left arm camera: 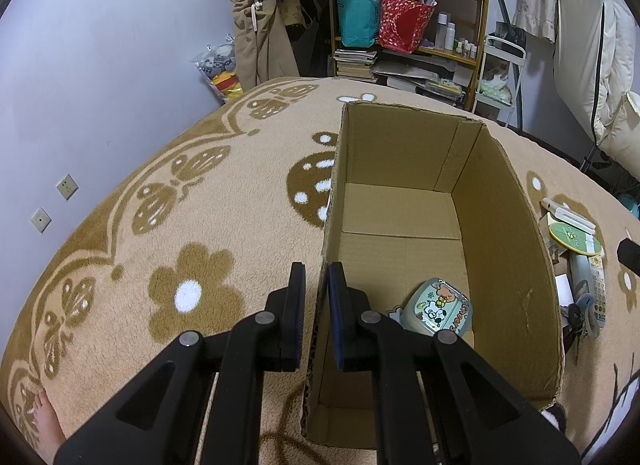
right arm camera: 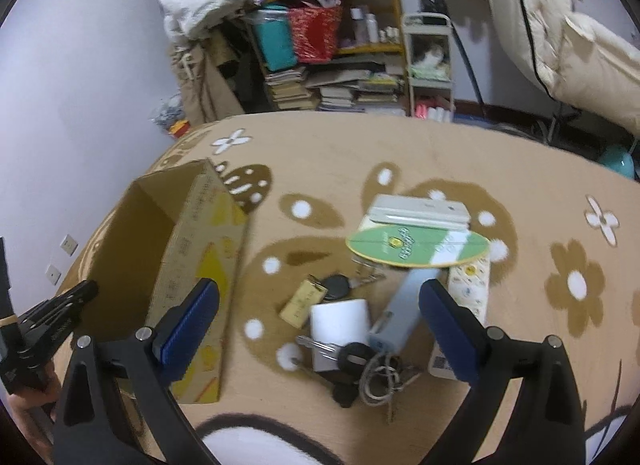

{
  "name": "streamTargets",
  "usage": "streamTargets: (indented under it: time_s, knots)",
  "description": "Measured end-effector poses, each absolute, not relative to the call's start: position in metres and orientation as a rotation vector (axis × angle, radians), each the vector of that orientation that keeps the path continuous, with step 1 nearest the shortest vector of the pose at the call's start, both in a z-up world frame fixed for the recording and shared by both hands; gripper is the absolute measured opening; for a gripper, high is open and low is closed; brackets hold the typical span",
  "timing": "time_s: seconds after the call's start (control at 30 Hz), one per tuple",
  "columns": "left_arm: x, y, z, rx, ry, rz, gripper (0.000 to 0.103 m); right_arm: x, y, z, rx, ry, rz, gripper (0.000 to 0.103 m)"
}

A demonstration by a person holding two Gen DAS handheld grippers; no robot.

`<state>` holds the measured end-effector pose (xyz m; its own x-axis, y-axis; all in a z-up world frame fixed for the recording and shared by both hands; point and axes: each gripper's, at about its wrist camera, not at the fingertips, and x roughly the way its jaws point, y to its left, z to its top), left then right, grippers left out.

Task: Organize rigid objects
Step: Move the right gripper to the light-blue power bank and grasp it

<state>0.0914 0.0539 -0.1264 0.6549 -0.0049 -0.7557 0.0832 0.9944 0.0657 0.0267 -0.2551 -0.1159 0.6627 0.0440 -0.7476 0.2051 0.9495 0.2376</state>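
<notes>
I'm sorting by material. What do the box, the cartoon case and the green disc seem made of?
Box: corrugated cardboard, matte brown, raw torn edges. Cartoon case: probably hard plastic or tin, glossy, with highlights on the printed lid. Green disc: thin and flat, likely printed card or plastic; unclear.

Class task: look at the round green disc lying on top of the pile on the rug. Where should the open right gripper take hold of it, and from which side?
Grip the green disc by its near rim, which seems to overhang the clutter. It is thin and flat, so the right gripper, open, should probably come in low with one finger above and one below.
</notes>
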Motion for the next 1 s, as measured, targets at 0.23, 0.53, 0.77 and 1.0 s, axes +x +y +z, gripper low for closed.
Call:
streamTargets:
  time_s: [0.23, 0.53, 0.77, 1.0]
  knots:
    - [0.091, 0.054, -0.126, 0.098, 0.856, -0.05, 0.01, 0.023, -0.273, -0.138, 0.335, 0.916, -0.161, 0.103]
    - [0.091, 0.054, -0.126, 0.098, 0.856, -0.05, 0.011, 0.022, -0.28, -0.161, 0.344, 0.945, -0.202, 0.103]
    - [0.091, 0.054, -0.126, 0.099, 0.856, -0.05, 0.011, 0.035, -0.275, -0.17, 0.326, 0.957, -0.182, 0.086]
    - [0.091, 0.054, -0.126, 0.094, 0.857, -0.055, 0.011, 0.048, -0.283, -0.192, 0.348, 1.023, -0.257, 0.045]
